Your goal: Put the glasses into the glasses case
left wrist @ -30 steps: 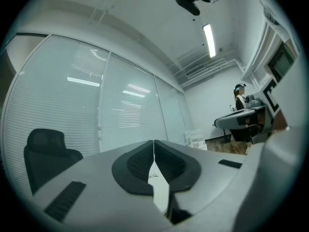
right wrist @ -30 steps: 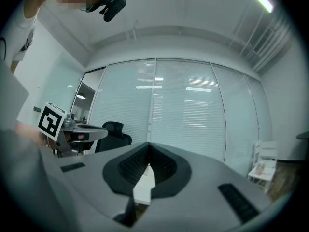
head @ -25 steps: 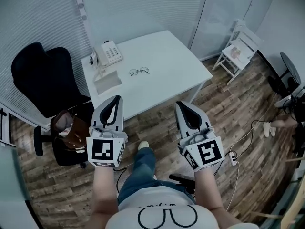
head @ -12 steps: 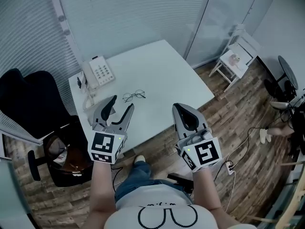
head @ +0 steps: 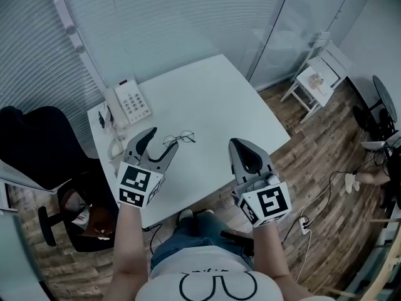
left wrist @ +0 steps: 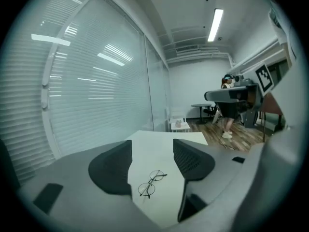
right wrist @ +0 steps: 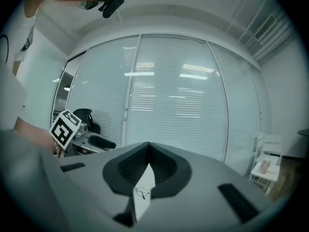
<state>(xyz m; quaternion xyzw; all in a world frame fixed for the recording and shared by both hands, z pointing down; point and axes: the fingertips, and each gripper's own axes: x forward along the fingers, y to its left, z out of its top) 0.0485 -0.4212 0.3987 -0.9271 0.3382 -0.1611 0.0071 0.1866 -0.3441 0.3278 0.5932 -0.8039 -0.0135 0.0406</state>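
Thin round-rimmed glasses [head: 179,138] lie on the white table [head: 213,105], left of its middle. My left gripper [head: 163,138] hovers over the table's near left part. Its jaws are opening, with nothing between them, and its right fingertip is close beside the glasses. In the left gripper view the glasses [left wrist: 151,182] lie on the tabletop, seen between the spread fingers of the left gripper [left wrist: 152,151]. My right gripper [head: 242,145] is shut and empty over the table's near edge. In the right gripper view the glasses [right wrist: 141,193] show through the slit below that gripper's closed tips [right wrist: 147,147]. I cannot make out a glasses case.
A white desk phone [head: 130,101] with a coiled cord [head: 115,148] sits at the table's left corner. A black office chair [head: 31,143] and a brown bag [head: 88,215] stand to the left. A small white chair [head: 316,80] is at the right, and cables [head: 351,180] lie on the wood floor.
Both grippers have come forward from above the floor to over the table's near edge. The left jaws have gone from shut to wide open. The right jaws have stayed shut.
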